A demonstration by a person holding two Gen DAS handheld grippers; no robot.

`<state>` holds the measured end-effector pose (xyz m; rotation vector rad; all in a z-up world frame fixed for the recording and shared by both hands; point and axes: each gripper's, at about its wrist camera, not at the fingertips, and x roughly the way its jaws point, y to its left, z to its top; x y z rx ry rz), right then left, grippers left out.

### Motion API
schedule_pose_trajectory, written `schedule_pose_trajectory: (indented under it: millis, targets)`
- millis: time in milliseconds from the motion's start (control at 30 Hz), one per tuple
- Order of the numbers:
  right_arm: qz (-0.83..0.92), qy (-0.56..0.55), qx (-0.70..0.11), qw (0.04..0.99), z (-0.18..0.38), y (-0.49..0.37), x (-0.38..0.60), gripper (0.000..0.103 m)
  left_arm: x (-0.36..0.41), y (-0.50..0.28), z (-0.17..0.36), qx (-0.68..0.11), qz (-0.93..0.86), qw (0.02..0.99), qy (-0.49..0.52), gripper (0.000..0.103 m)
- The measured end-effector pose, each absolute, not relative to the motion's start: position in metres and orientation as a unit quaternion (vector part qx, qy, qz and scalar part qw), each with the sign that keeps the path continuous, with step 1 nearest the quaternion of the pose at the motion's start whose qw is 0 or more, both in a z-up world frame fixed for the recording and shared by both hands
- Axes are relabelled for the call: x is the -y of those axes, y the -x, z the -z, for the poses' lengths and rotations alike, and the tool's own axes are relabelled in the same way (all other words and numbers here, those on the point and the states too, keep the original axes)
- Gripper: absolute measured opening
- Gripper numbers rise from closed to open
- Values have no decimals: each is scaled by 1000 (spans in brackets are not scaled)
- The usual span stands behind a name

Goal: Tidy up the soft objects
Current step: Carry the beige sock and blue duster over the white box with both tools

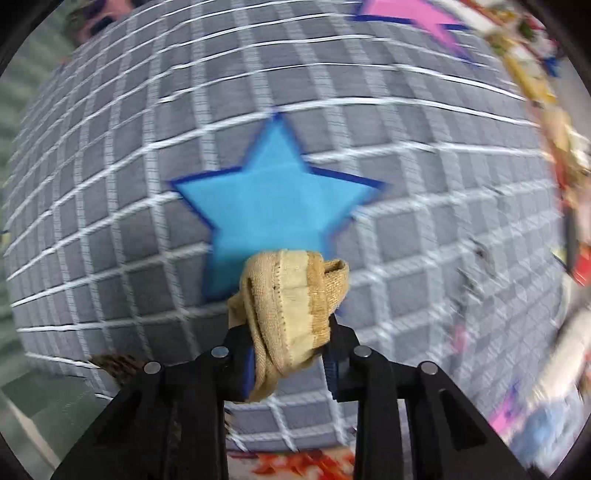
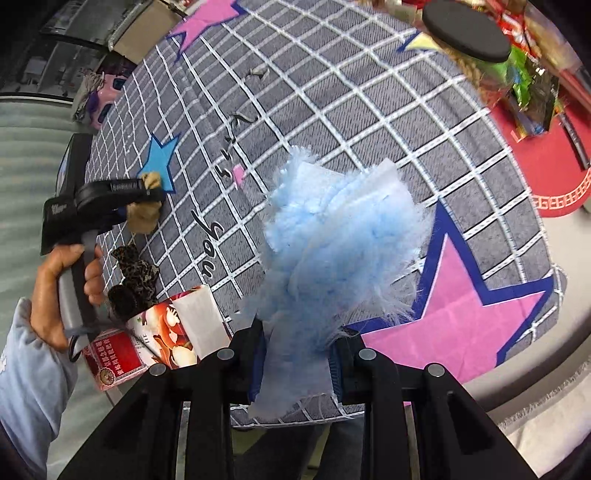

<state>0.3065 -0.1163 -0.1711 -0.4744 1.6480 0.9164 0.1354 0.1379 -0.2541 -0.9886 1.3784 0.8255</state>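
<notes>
My left gripper (image 1: pixel 290 354) is shut on a beige bunched sock (image 1: pixel 291 306) and holds it above the grey checked cloth (image 1: pixel 406 155), just in front of a blue star patch (image 1: pixel 275 199). The left gripper (image 2: pixel 149 194) with the sock (image 2: pixel 146 214) also shows at the left of the right wrist view. My right gripper (image 2: pixel 297 356) is shut on a fluffy light-blue cloth (image 2: pixel 340 236), lifted above the checked cloth (image 2: pixel 369 110) beside a pink star patch (image 2: pixel 454 317).
A leopard-print soft item (image 2: pixel 135 277) lies at the cloth's left edge, next to a red printed box (image 2: pixel 155 339). A black round disc (image 2: pixel 465 29) and snack packets (image 2: pixel 528 81) sit at the far right on a red mat (image 2: pixel 546 170). A pink object (image 2: pixel 107 96) lies far left.
</notes>
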Motion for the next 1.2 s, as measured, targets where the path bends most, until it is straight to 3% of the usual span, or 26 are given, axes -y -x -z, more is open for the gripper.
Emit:
schedule_pose_trajectory:
  millis: [467, 767, 1200]
  targets:
    - [-390, 217, -681, 581, 160, -245, 138, 29, 24, -109, 113, -558, -242, 734, 301, 31]
    - [-419, 254, -643, 588, 136, -179, 145, 29, 87, -46, 85, -579, -204, 748, 254, 31]
    - [-463, 311, -580, 593, 97, -100, 135, 29, 110, 41, 53, -528, -252, 769, 258, 32]
